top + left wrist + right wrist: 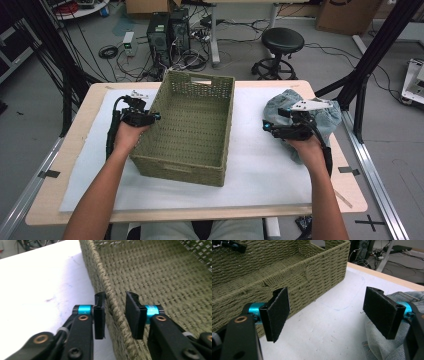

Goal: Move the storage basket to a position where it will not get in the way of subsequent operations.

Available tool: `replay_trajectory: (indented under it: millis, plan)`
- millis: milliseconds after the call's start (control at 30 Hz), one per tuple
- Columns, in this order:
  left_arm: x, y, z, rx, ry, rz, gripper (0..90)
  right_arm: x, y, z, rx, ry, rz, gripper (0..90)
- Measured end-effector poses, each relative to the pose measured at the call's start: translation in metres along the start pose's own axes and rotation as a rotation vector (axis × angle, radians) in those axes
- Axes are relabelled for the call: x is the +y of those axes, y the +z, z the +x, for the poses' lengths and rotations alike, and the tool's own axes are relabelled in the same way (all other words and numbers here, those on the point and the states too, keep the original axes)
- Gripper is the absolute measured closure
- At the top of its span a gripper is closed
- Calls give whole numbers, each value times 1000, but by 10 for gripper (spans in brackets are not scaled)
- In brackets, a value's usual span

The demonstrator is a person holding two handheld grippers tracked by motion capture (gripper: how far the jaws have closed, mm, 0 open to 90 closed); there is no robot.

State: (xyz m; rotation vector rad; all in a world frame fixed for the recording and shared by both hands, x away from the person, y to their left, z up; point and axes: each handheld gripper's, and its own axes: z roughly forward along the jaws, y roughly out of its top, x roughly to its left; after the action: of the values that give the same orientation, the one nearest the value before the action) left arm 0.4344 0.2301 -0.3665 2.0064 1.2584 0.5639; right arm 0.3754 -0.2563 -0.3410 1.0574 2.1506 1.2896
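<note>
Sitting mid-frame on the white-covered table (260, 170), the woven green basket (192, 125) w/ nothing inside. Left tongs (113, 315) straddle its left rim, jaws narrowed, outer pad touching the weave, inner pad just clear. Right tongs (332, 312) wide open, holding nothing, beside denim cloth (384, 350) at lower right.

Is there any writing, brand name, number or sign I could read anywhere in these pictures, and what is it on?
No readable text anywhere.
Woven basket: no label or tag visible.
Denim cloth: no visible tag.
White table cover: faint blue pen scribbles, not letters.
Cardboard boxes on the floor: a dark mark, too cut off to read.
Computer towers: any markings too small and blurred to read.
</note>
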Motion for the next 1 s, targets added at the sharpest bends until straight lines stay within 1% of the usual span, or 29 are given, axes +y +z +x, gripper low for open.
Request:
replay_trajectory:
  millis: [33,67,133,200,267,300,333,400,467,600,667,700,767,833,1000]
  plan:
    - [0,0,0,14,5,9,728,0,0,0,1,1,-1,217]
    - [1,0,1,22,2,12,758,0,0,0,4,3,0,217]
    - [0,-1,4,23,-9,9,792,0,-1,0,6,4,-2,217]
    - [0,-2,8,17,-16,5,800,-1,-1,0,8,7,-2,217]
    - [-1,-1,11,14,-36,10,811,-1,-1,0,10,9,1,217]
    - [-1,-2,12,10,-35,11,811,-1,0,0,12,10,3,217]
    - [-1,-2,12,15,-25,13,811,-2,0,0,13,8,4,218]
    - [-1,-2,14,10,-29,16,811,-2,1,1,14,8,7,218]
    - [-1,-3,16,17,-22,17,812,-2,2,1,16,13,7,217]
    - [-3,-6,23,13,-49,22,815,-3,2,0,18,15,8,218]
    - [-5,-9,29,25,-65,30,815,-3,2,-1,18,18,9,218]
    - [-6,-11,32,39,-70,34,817,-3,2,-1,19,18,9,218]
    - [-8,-15,38,52,-92,36,821,-3,2,-1,19,16,8,218]
    - [-12,-18,44,61,-95,35,818,-3,2,-1,22,17,8,217]
    - [-20,-27,57,89,-121,32,759,-3,3,1,25,24,7,218]
